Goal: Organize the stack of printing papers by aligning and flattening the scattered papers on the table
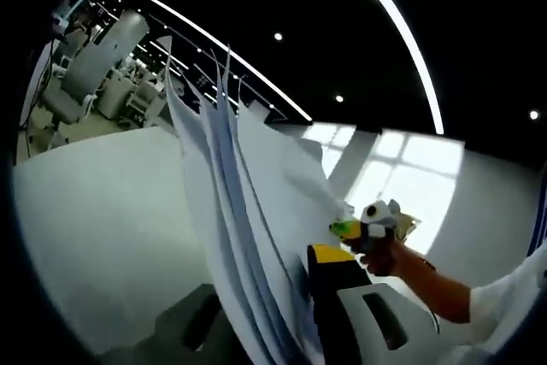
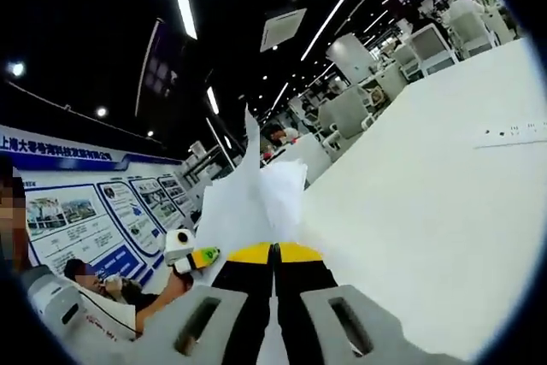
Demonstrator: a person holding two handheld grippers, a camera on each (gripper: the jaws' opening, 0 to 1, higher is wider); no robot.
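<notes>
A stack of white printing papers (image 1: 256, 203) stands on edge, fanned out and lifted off the white table (image 1: 102, 228). My left gripper (image 1: 269, 286) is shut on the stack's lower part, with the sheets running up between its jaws. The right gripper (image 1: 374, 221), held by a hand, pinches the stack's far edge. In the right gripper view the papers (image 2: 248, 198) rise straight ahead, and my right gripper (image 2: 273, 252) is shut on their near edge, its yellow tips pressed together. The left gripper (image 2: 190, 256) shows at the left in a person's hand.
The white table (image 2: 410, 211) stretches to the right, with a white power strip (image 2: 513, 134) lying on it. Beyond it stand white machines and chairs (image 2: 367, 66). A poster wall (image 2: 85, 211) and a seated person (image 2: 94, 284) are at the left.
</notes>
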